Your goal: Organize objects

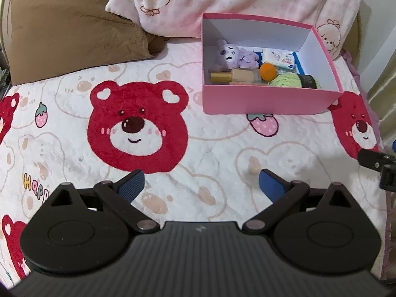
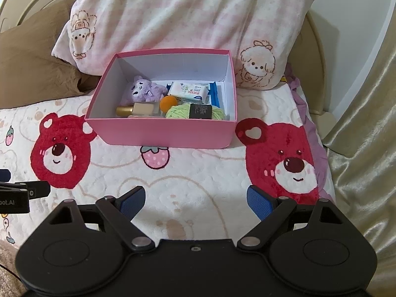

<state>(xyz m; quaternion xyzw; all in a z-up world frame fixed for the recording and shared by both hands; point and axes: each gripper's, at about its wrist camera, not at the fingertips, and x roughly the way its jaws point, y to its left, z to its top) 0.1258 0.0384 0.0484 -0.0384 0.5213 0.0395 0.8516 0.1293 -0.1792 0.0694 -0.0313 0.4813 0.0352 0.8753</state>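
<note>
A pink box (image 1: 259, 100) (image 2: 160, 133) stands on the bed by the pillows. Inside lie a purple plush toy (image 1: 234, 54) (image 2: 144, 90), a gold-capped bottle (image 1: 235, 75) (image 2: 138, 110), an orange ball (image 1: 267, 71) (image 2: 168, 103), a green yarn ball (image 1: 287, 80) (image 2: 178, 112) with a black label, and a white tissue pack (image 1: 278, 58) (image 2: 190, 90). My left gripper (image 1: 201, 185) is open and empty over the blanket, well short of the box. My right gripper (image 2: 195, 201) is open and empty in front of the box.
A bear-print blanket (image 1: 138, 128) (image 2: 198, 173) covers the bed. A brown pillow (image 1: 69, 24) and a pink pillow (image 2: 185, 12) lie behind the box. A gold curtain (image 2: 366, 148) hangs at right. The other gripper shows at each view's edge (image 1: 376, 163) (image 2: 17, 193).
</note>
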